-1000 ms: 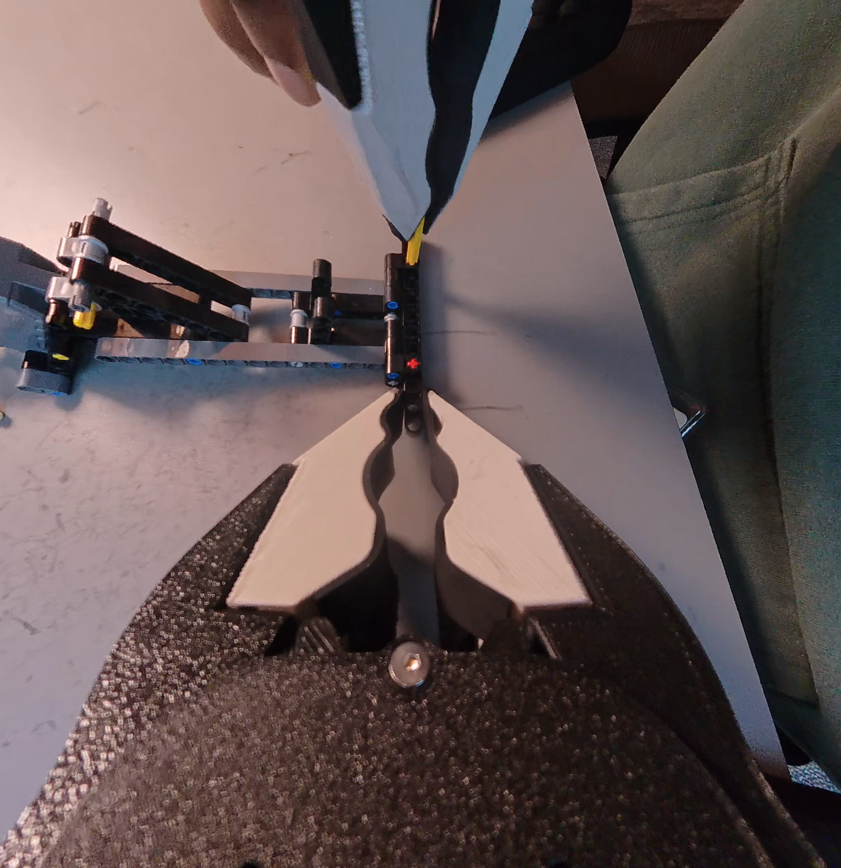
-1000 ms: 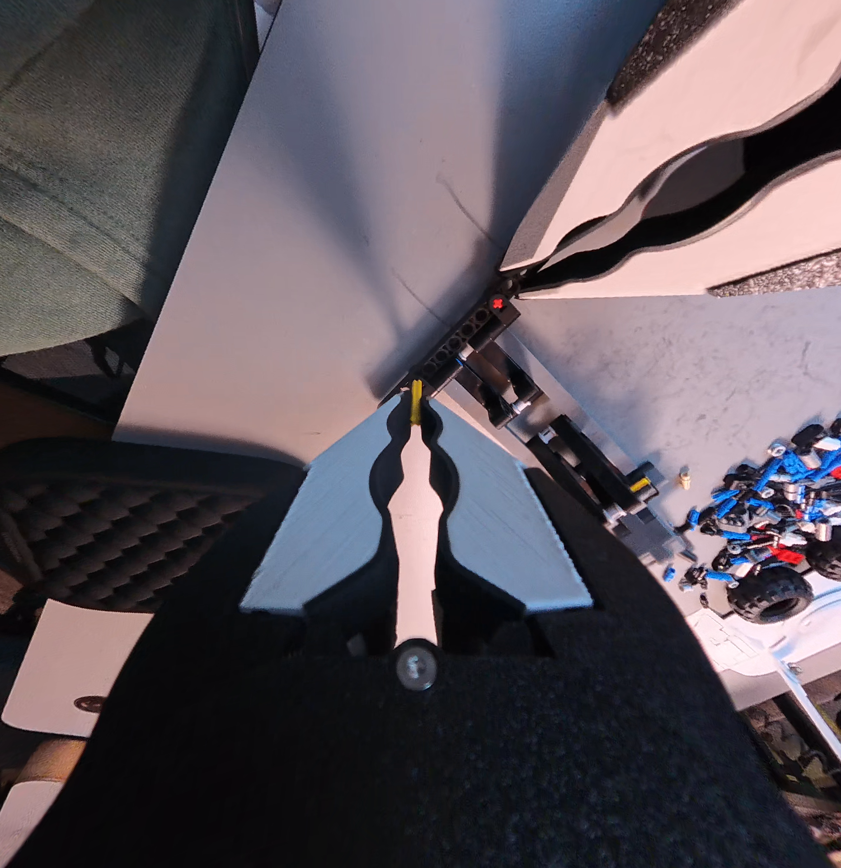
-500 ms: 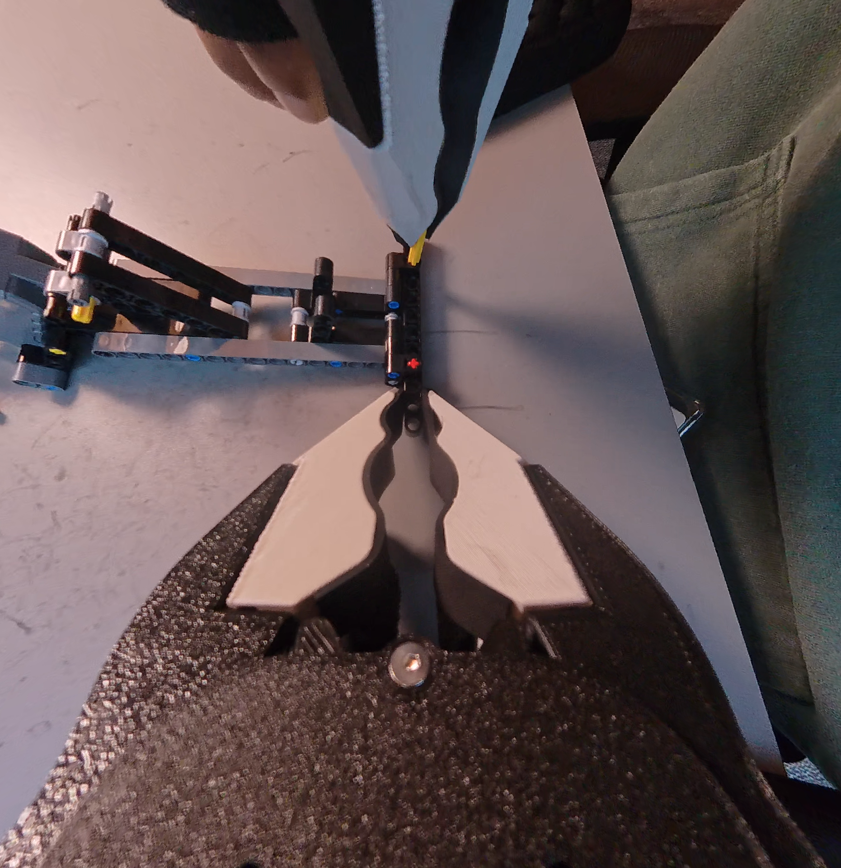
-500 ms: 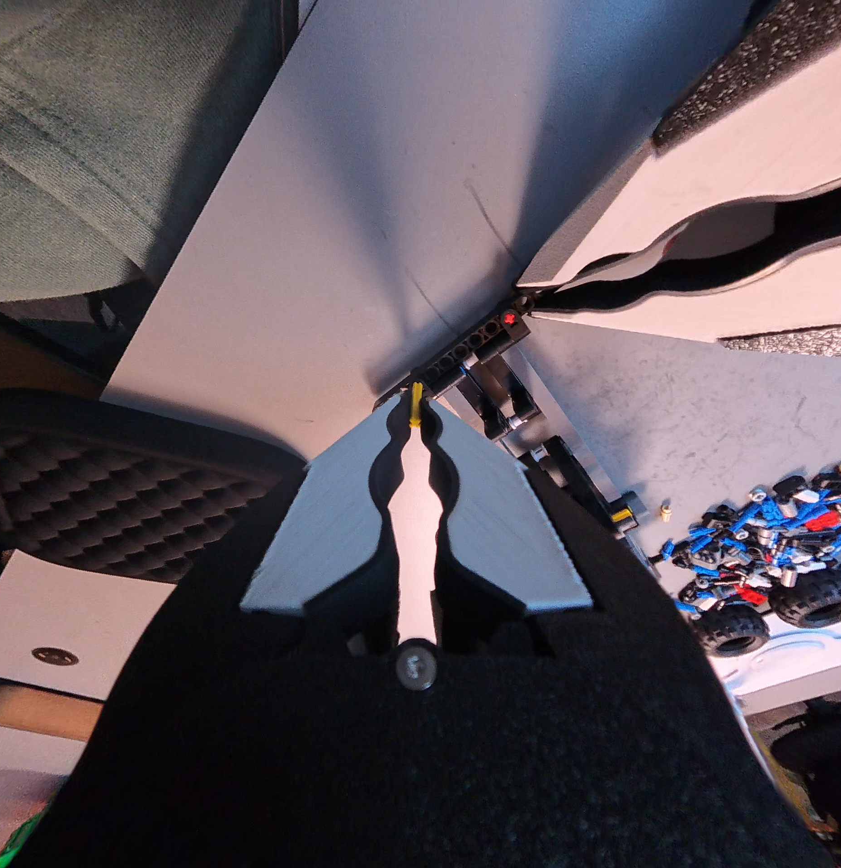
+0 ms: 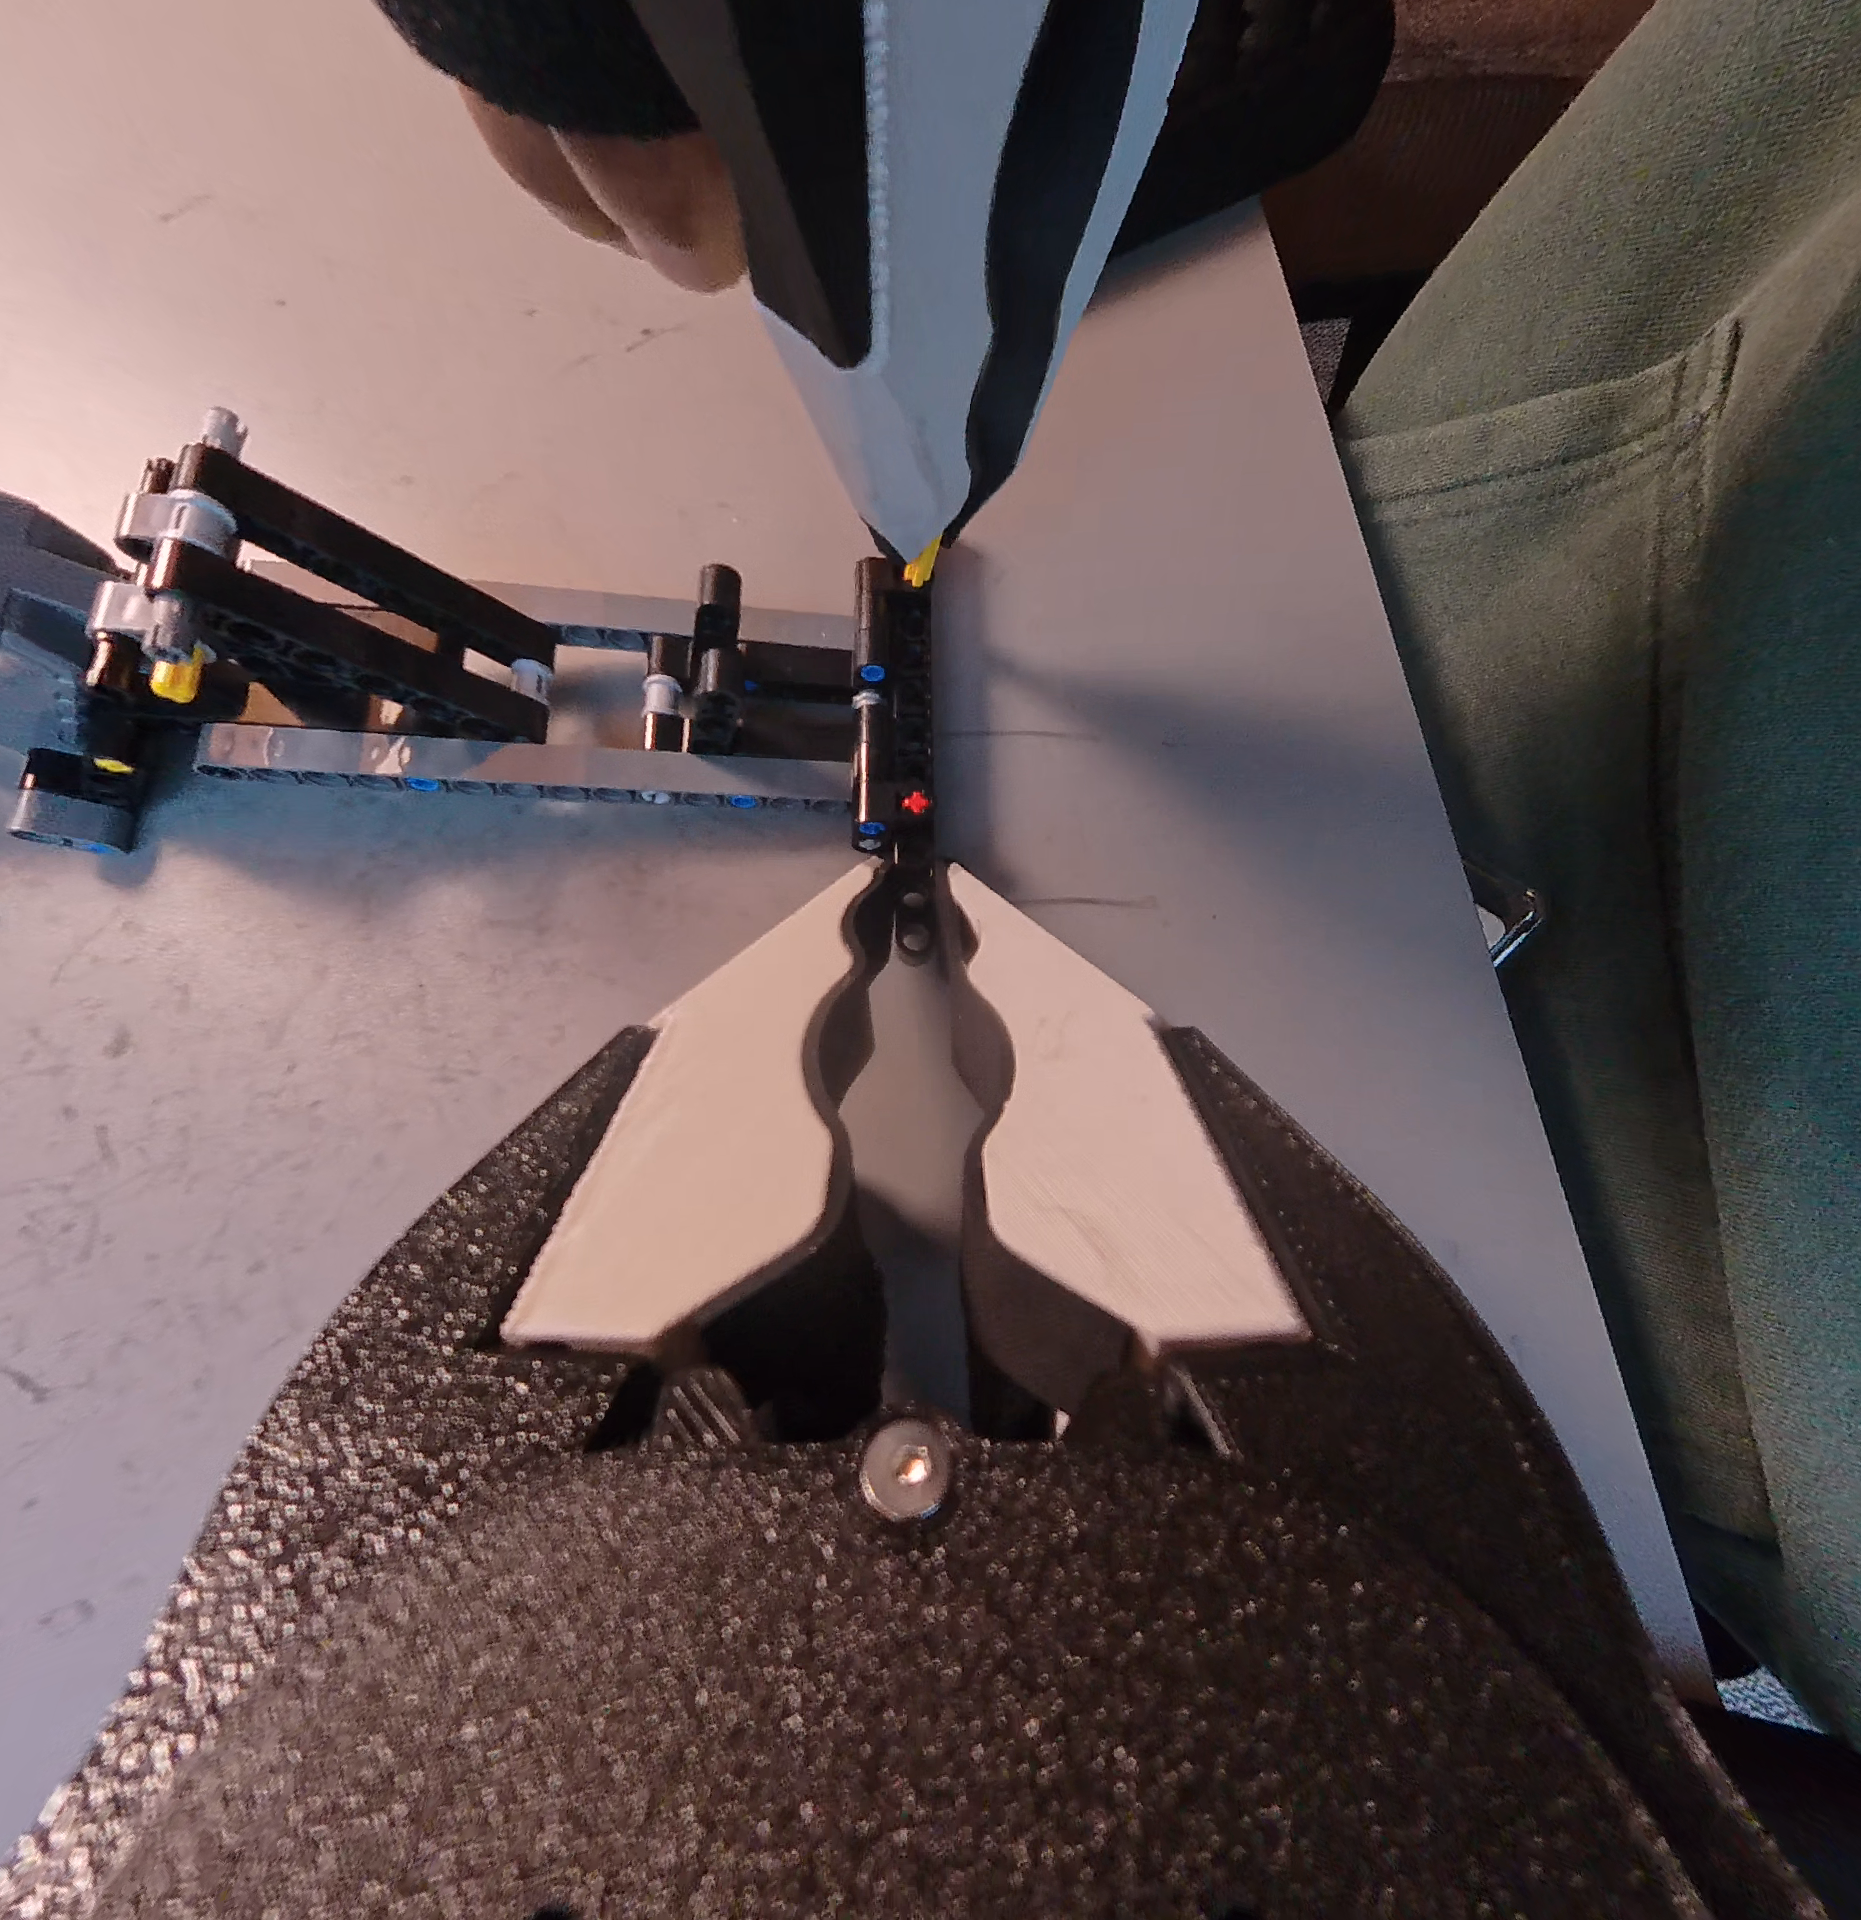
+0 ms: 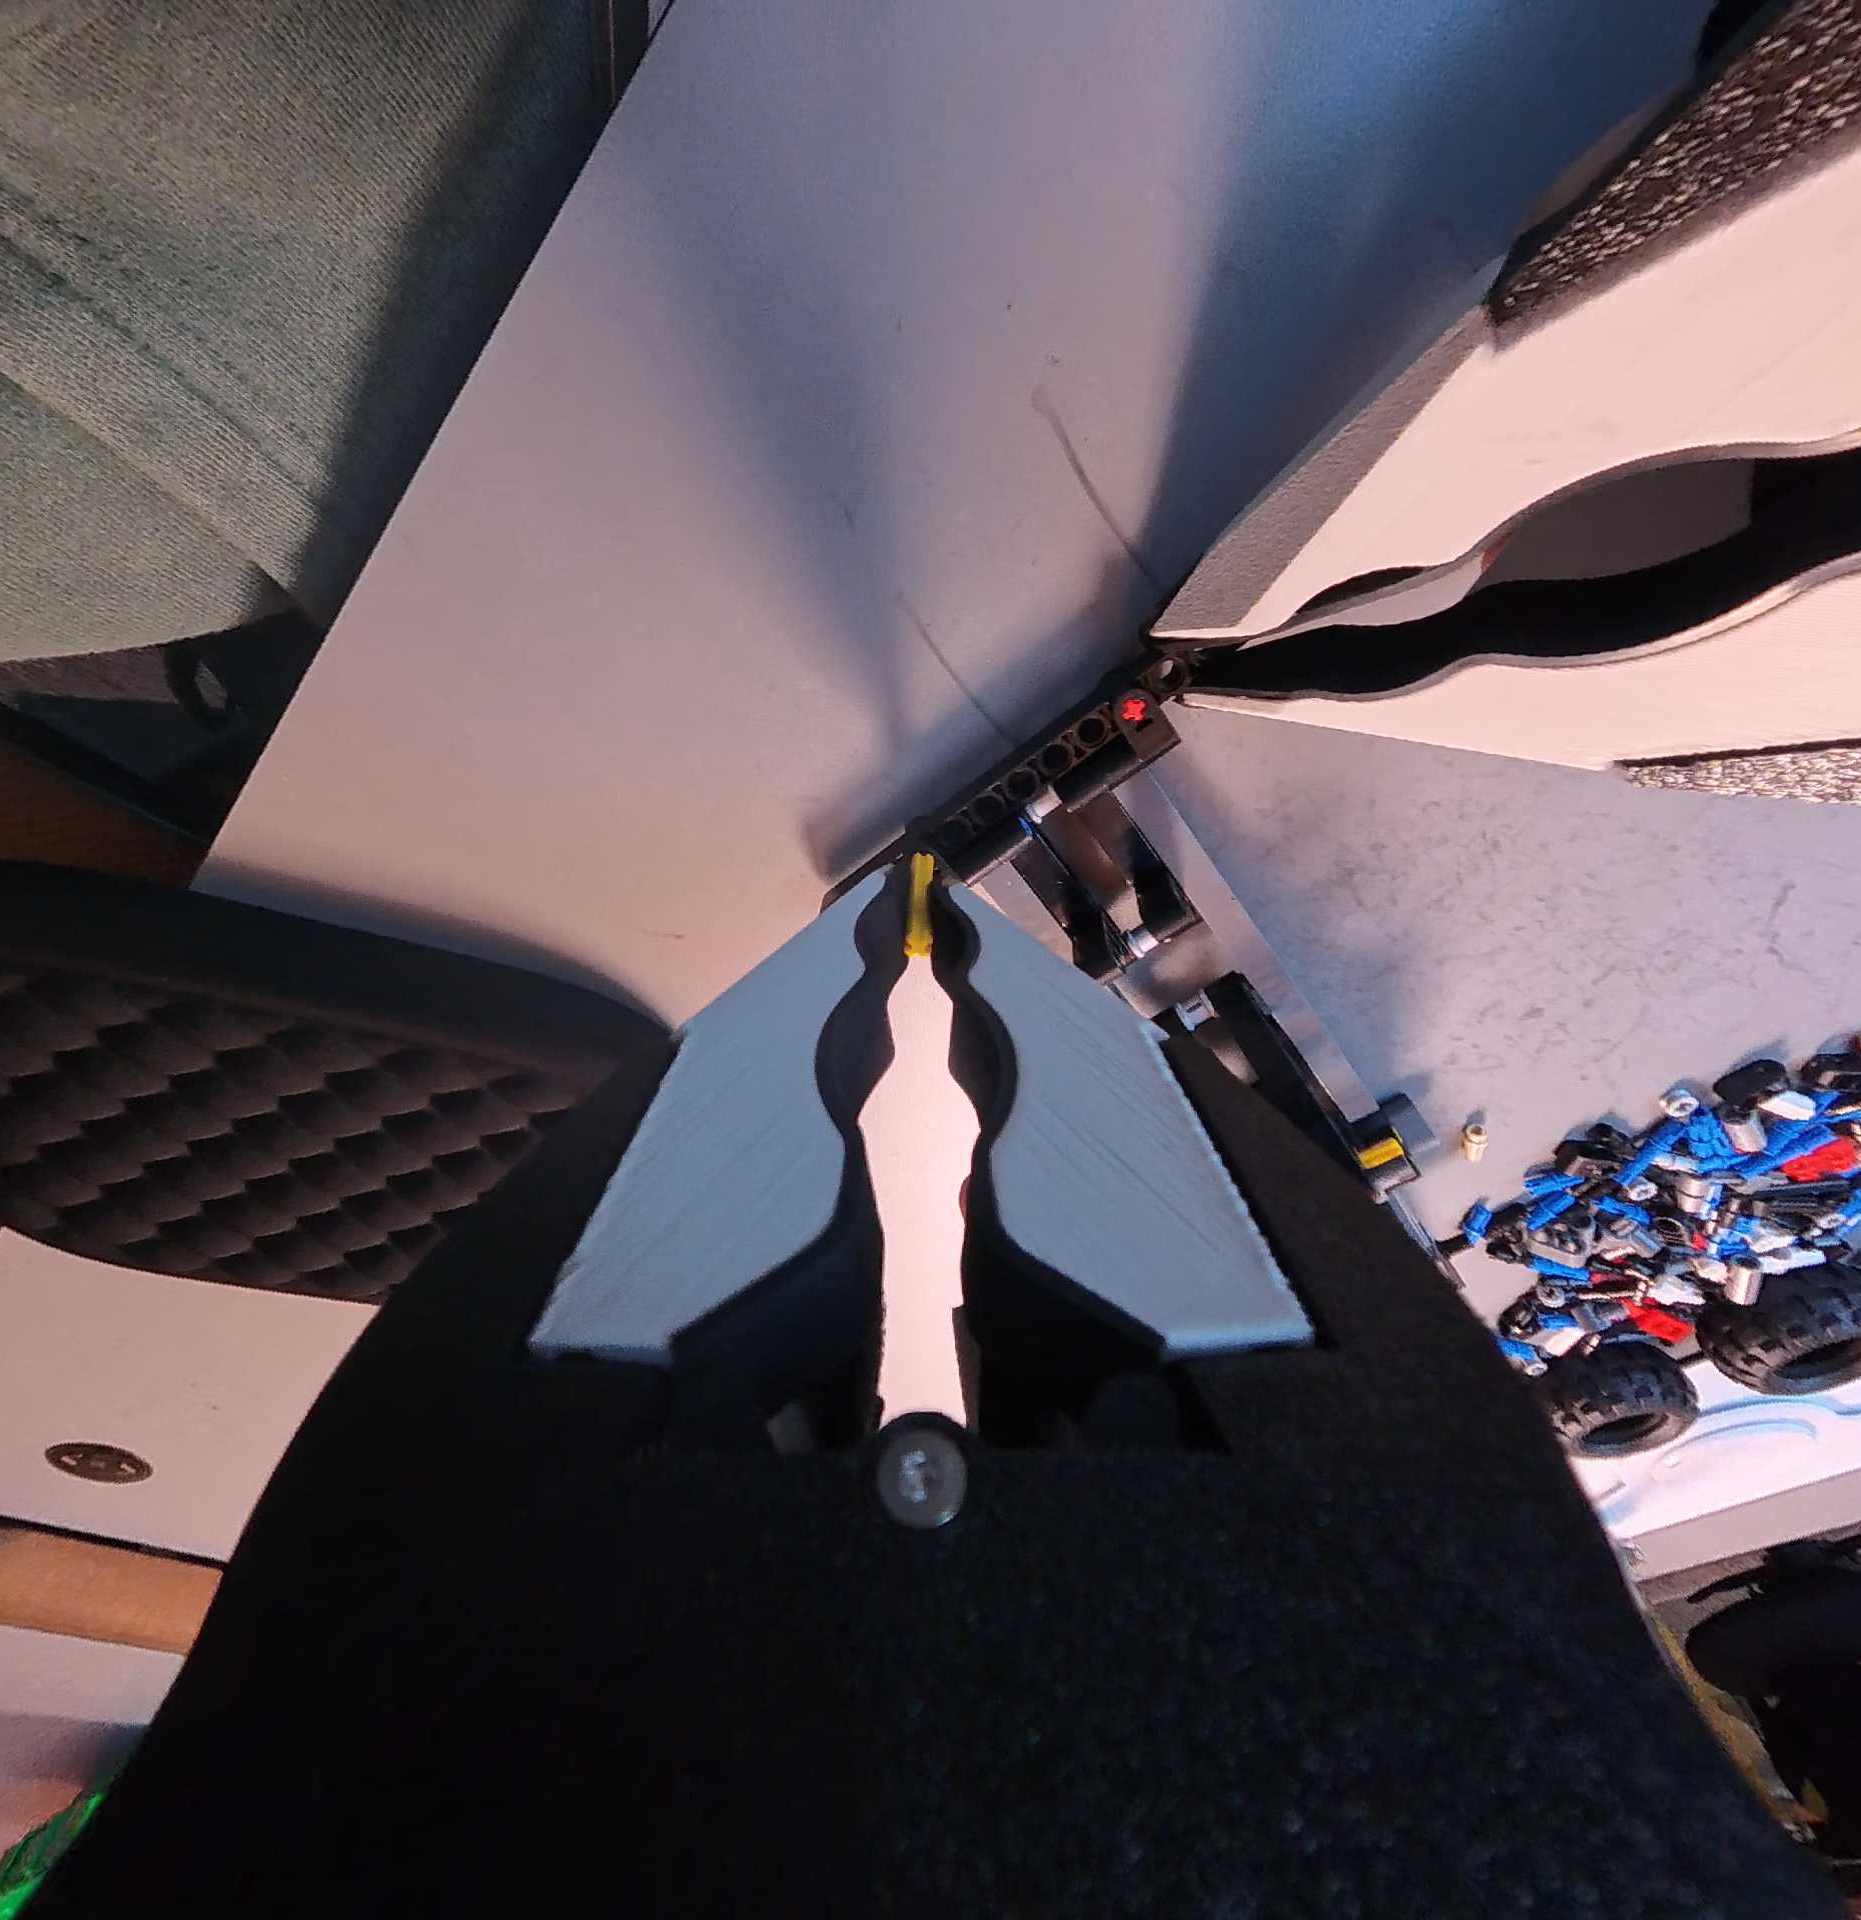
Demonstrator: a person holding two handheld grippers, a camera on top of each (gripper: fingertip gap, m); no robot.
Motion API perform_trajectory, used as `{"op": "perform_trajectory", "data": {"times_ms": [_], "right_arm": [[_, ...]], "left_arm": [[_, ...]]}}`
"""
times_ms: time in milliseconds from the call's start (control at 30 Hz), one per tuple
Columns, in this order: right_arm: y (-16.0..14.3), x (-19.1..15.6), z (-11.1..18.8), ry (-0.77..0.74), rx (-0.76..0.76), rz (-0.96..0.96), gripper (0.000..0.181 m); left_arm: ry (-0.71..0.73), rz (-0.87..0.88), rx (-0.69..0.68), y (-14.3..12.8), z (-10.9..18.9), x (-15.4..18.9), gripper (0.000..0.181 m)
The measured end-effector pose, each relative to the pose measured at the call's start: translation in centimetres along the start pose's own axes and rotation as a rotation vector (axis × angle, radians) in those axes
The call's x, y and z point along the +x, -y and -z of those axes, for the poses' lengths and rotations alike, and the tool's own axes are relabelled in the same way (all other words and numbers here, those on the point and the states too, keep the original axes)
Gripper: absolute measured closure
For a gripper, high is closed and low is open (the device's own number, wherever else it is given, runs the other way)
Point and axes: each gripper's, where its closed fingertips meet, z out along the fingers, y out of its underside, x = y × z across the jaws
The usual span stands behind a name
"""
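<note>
Near the desk's [image 5: 282, 1091] front edge, the left gripper [image 5: 913, 883] has its jaws clenched on the near end of a black perforated beam [image 5: 910, 717], the tips pinching the last holes of that beam. This beam forms the end of a long building-brick frame [image 5: 386, 675] of black and grey beams, with small blue pins and yellow and light grey connectors, that stretches away to the left across the grey, scuffed desk. A small red cross-shaped axle end [image 5: 914, 802] shows in one hole of the beam close to the left jaws. At the beam's far end the right gripper [image 5: 931, 535] comes in from above, a hand [image 5: 635, 208] visible behind it; its jaws are clamped on a thin yellow pin [image 6: 919, 902], whose tip meets the end of the beam. In the right wrist view the yellow pin sits squeezed between the narrow tips, pointing at the beam's [image 6: 1051, 764] last hole, while the left gripper [image 6: 1175, 665] enters from the upper right and grips the opposite end beside the red axle end [image 6: 1134, 711]. Farther right on the desk lies a heap of loose brick parts [image 6: 1684, 1195] in blue, black, grey and red, with black rubber tyres [image 6: 1799, 1330] beside it. A person's green garment [image 5: 1684, 727] fills the side just past the desk edge.
</note>
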Motion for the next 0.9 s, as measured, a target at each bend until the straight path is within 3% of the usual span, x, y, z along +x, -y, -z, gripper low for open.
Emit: {"op": "perform_trajectory", "data": {"times_ms": [367, 633, 900], "right_arm": [[0.0, 0.0, -0.7, -0.026, 0.018, -0.035, 0.179], [0.1, 0.3, -0.6, -0.140, 0.116, -0.239, 0.178], [-0.5, 1.9, 3.0, -0.280, 0.238, -0.426, 0.178]], "left_arm": [[-0.003, 0.015, 0.003, 0.0, 0.1, 0.0, 0.175], [0.003, 0.013, 0.001, -0.1, 0.3, 0.0, 0.175], [0.038, -0.016, 0.000, -0.1, 0.2, -0.1, 0.174]]}}
